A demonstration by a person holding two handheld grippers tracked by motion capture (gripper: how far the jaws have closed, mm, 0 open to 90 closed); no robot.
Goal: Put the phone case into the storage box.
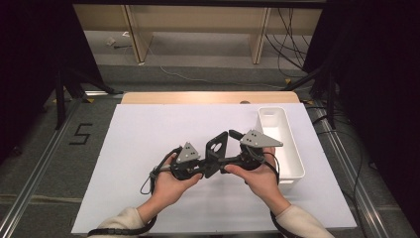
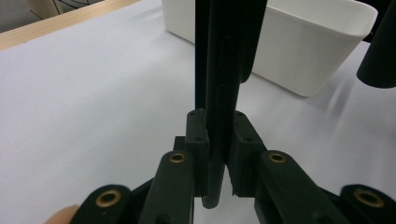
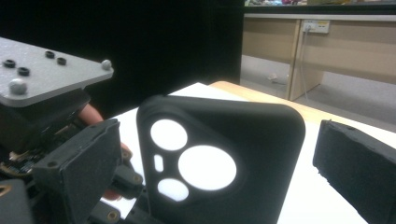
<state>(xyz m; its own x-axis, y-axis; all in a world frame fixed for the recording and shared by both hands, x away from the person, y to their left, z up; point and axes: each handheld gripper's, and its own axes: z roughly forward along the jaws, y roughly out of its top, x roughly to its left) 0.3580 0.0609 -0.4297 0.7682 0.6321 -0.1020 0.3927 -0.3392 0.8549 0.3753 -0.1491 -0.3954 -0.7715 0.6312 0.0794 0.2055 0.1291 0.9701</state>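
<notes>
My left hand-held gripper (image 1: 202,161) is clenched on the lower edge of a black phone case (image 1: 216,151), which stands upright above the middle of the desk (image 1: 148,144), with the white bin (image 1: 292,153) at about 3 o'clock from it. I judge the case light, thin and rubbery, likely to flex and twist if pinched at one end only. My right hand-held gripper (image 3: 219,158) is released, its jaws standing either side of the case near the camera cut-outs. I'd grip the solid border there, not the holed corner.
</notes>
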